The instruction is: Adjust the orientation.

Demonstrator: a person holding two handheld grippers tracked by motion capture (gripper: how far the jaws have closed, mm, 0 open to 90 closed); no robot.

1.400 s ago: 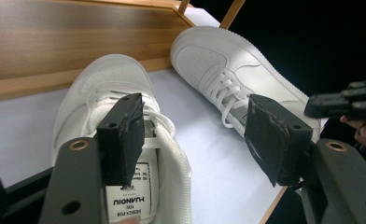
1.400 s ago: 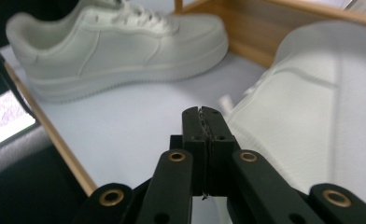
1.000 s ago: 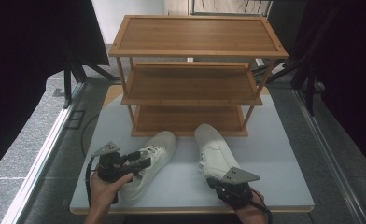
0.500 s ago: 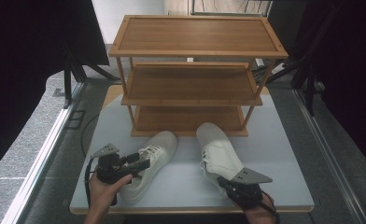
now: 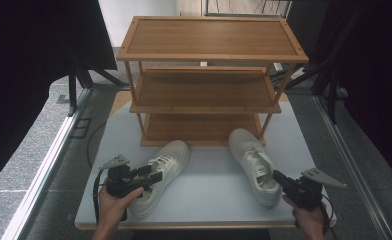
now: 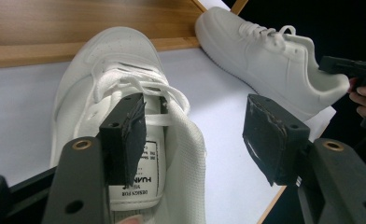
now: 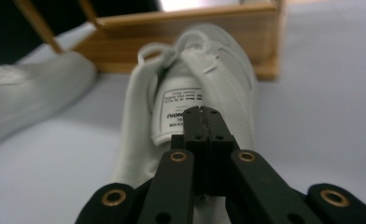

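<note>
Two white sneakers lie on the pale table (image 5: 211, 182) in front of a wooden rack (image 5: 204, 92). My left gripper (image 5: 155, 175) (image 6: 197, 130) is open at the left shoe (image 5: 168, 159) (image 6: 111, 60). One jaw sits inside the opening over the tongue label, and the other stands outside, clear of the shoe's side wall. My right gripper (image 5: 278, 176) (image 7: 202, 112) is shut, its tips at the heel opening of the right shoe (image 5: 251, 157) (image 7: 209, 60), pointing at the tongue label. Nothing shows pinched between its jaws.
The rack has three bamboo shelves; its lowest shelf (image 5: 199, 127) is just behind the shoes' toes. The table's front edge runs close to both hands. Dark curtains and stands flank the table, with grey floor (image 5: 39, 150) at the left.
My right hand has swung to the right, and the right shoe has shifted right with it, heel first. The left hand and the left shoe have stayed in place.
</note>
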